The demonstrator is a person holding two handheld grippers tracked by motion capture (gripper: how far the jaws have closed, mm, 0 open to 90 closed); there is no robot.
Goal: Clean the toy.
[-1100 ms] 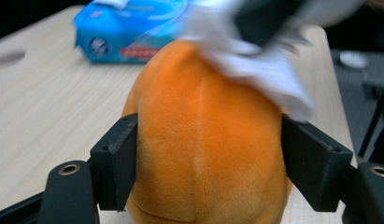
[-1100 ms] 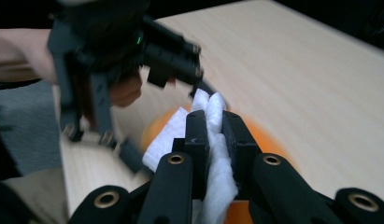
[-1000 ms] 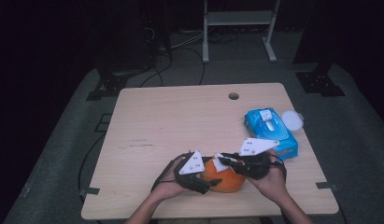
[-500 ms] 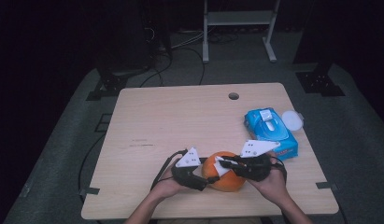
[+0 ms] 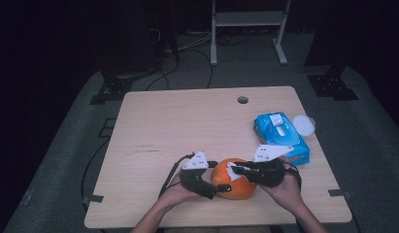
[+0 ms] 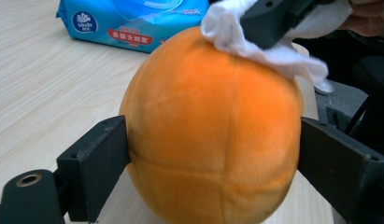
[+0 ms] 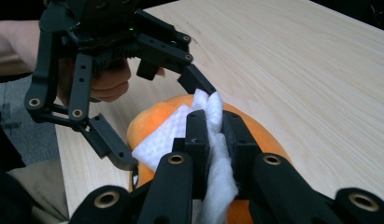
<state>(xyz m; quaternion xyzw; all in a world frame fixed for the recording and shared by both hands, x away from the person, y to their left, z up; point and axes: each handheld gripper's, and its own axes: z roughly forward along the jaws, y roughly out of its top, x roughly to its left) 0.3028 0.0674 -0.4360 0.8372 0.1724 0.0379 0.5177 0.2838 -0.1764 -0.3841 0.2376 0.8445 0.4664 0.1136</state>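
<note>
The orange plush ball (image 5: 234, 178) sits at the near edge of the table (image 5: 187, 126), right of centre, between the two hands. The left gripper (image 6: 213, 154) has its jaws spread wide and pressed against the ball's two flanks; in the left gripper view each jaw touches the fabric. This hold appears meant to steady the ball, which would otherwise roll under a wiping stroke.

The right gripper (image 7: 216, 135) has its jaws pressed together on a white wipe (image 7: 180, 135), with the folded part pinched between them and a flap hanging free. The flap lies on the top of the ball, so the wipe is in contact with the surface to be cleaned. The grip is high on the wipe, which leaves cloth free to drag.

A blue wipe pack (image 5: 280, 137) lies on the right of the table, just beyond the right hand (image 5: 284, 191), with a white lid (image 5: 304, 125) beside it at the far right. The pack is within easy reach for a fresh wipe.

Judgement: wiping of the ball's top is in hand; its sides and underside, covered by the left jaws and table, remain unreached.
</note>
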